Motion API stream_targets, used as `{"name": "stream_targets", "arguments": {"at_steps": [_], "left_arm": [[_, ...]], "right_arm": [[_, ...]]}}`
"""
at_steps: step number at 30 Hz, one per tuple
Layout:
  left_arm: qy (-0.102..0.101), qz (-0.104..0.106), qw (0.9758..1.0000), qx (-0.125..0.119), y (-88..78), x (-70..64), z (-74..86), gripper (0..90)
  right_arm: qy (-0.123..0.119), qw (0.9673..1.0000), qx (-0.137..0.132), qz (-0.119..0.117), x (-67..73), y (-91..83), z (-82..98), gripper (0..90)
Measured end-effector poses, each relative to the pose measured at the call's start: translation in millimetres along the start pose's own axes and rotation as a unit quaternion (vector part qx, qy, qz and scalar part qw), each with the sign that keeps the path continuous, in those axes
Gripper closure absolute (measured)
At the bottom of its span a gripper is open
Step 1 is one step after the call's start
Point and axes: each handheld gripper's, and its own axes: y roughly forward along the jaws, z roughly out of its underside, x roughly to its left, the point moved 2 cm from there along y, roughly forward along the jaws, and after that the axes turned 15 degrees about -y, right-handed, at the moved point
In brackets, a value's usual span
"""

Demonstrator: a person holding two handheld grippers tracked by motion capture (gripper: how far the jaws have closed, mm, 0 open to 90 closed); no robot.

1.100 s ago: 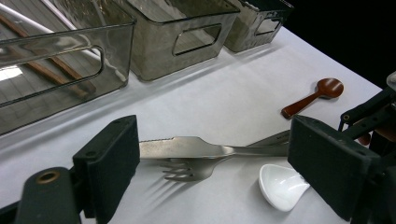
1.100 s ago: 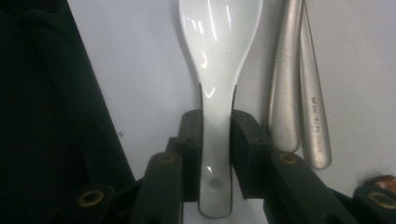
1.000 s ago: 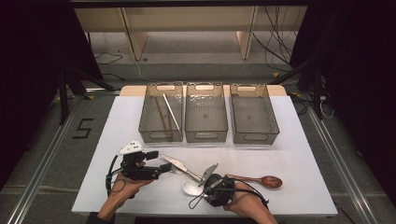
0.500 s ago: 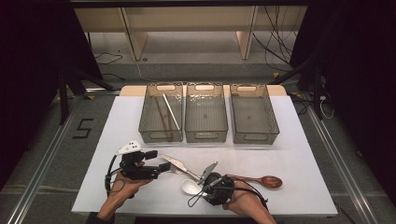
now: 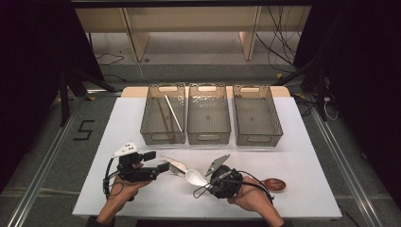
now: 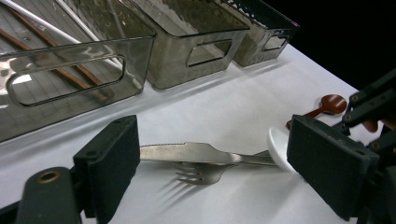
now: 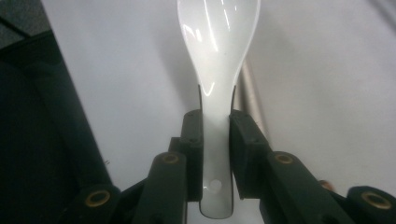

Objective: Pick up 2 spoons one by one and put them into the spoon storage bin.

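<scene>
The work in hand looks like sorting cutlery into three bins at the far side of the table (image 5: 302,156), and it seems to be at an early stage. The left bin (image 5: 163,137) already holds chopsticks (image 5: 169,113) (a dark pair and a pale one, as far as can be told); the middle bin (image 5: 209,135) and right bin (image 5: 257,137) look bare.

The right gripper (image 7: 215,135) has its jaws closed on the handle of the white spoon (image 7: 217,56), near the front edge of the table; whether the bowl rests on the surface or is just clear of it I cannot tell. The left gripper (image 6: 212,168) has its jaws wide apart with nothing between the pads, aimed at the knife (image 6: 187,152) and fork (image 6: 201,172), which lie crossed, the knife over the fork.

By my judgement, still to be binned: the spoon, knife, fork and the brown spoon (image 5: 274,184) lying to the right.
</scene>
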Motion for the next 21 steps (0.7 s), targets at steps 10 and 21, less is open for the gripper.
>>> {"name": "stream_targets", "arguments": {"at_steps": [10,21], "left_arm": [[0.021,-0.017,0.9995,-0.015,-5.7,3.6,2.2,16.8],[0.023,-0.017,0.9994,-0.017,-7.5,5.5,4.3,16.8]], "right_arm": [[0.026,0.9979,-0.041,0.042,-36.2,-24.7,-13.7,77.1],[0.073,0.9913,-0.074,0.081,-83.2,-36.6,-24.7,77.1]]}}
